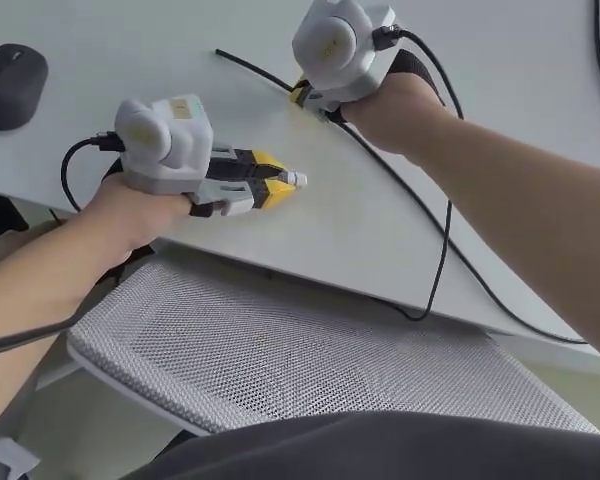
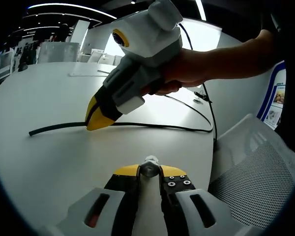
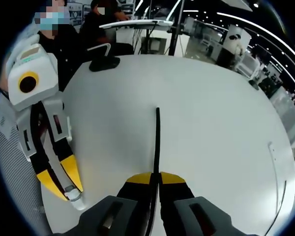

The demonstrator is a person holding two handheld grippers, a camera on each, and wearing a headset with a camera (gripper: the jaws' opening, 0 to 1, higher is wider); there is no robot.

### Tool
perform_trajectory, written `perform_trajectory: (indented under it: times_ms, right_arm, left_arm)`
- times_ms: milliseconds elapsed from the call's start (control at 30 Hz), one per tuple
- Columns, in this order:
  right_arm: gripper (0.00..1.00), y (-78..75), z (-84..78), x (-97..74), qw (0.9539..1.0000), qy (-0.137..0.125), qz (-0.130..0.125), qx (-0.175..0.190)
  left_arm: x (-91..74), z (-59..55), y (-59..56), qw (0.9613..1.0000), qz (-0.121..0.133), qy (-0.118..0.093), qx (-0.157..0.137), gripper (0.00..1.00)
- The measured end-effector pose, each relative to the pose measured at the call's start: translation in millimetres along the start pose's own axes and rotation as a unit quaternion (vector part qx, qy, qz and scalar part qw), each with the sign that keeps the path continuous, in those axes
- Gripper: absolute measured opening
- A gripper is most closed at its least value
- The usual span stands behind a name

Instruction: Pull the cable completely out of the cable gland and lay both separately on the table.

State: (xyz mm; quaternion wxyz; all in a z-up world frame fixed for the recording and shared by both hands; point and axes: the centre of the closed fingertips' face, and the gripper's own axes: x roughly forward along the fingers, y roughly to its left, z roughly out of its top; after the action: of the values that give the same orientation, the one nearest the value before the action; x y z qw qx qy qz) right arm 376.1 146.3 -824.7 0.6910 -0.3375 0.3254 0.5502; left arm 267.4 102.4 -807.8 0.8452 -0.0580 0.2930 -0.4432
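**Gland in my left jaws, cable in my right, the two apart**

The cable gland (image 2: 149, 166) sits right at the tips of my left gripper (image 2: 148, 173). The yellow fingertips (image 2: 124, 171) close on it from either side, and its pale, ribbed end pokes out just past them. In the head view the same gland (image 1: 296, 180) shows beyond the left gripper (image 1: 280, 186), over the near part of the white table (image 1: 130, 40). I can't tell whether it touches the surface.

The black cable (image 3: 157, 137) runs straight out between the fingertips of my right gripper (image 3: 156, 178), which are pressed together on it. Its free end lies flat on the table ahead. From the left gripper view, the right gripper (image 2: 95, 122) bears down on the cable (image 2: 54, 129) with its tips at the tabletop. The free end trails to one side and the rest runs off the other way towards the table edge. Gland and cable are separate, near each other but not touching.

In the head view the right gripper (image 1: 302, 95) and my hand cover the pinch point. Past the wrist I cannot sort the cable (image 1: 250, 66) from the gripper's own black lead. The gland's body is mostly hidden by the jaws.

A computer mouse (image 1: 10, 85) lies at the far left of the table. A mesh chair seat (image 1: 300, 340) sits below its edge.
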Motion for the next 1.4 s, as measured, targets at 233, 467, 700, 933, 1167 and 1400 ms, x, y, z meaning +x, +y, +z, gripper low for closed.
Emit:
perform_trajectory:
  times_ms: [233,467,700,933,1167,1400]
  right_arm:
    - [0.0,0.4,-1.2,0.6,1.0,0.001,0.002,0.003]
    - [0.0,0.7,-1.2,-1.3,1.0,0.002,0.0,-0.002]
    - [0.0,-2.0,-0.1,1.2,0.9999,0.007,-0.005,-0.012]
    - [0.0,1.9,1.1,-0.8,0.9994,0.014,-0.01,-0.03]
    - [0.0,2.8,1.8,-1.5,0.9986,0.022,-0.01,-0.047]
    - [0.01,4.0,2.7,-3.4,0.9988,0.02,-0.011,-0.044]
  left_arm:
    - [0.8,-1.1,0.2,0.9995,0.002,0.018,0.025,0.16]
    - [2.2,-4.1,-2.2,0.9969,0.009,0.048,0.062,0.16]
    - [1.3,-4.3,-3.6,0.9945,0.017,0.061,0.083,0.16]
    - [0.9,-6.1,1.0,0.9896,0.031,0.079,0.117,0.16]
    - [1.2,-7.0,1.3,0.9878,0.032,0.085,0.126,0.16]
    - [0.1,-8.1,-0.1,0.9871,0.033,0.089,0.129,0.17]
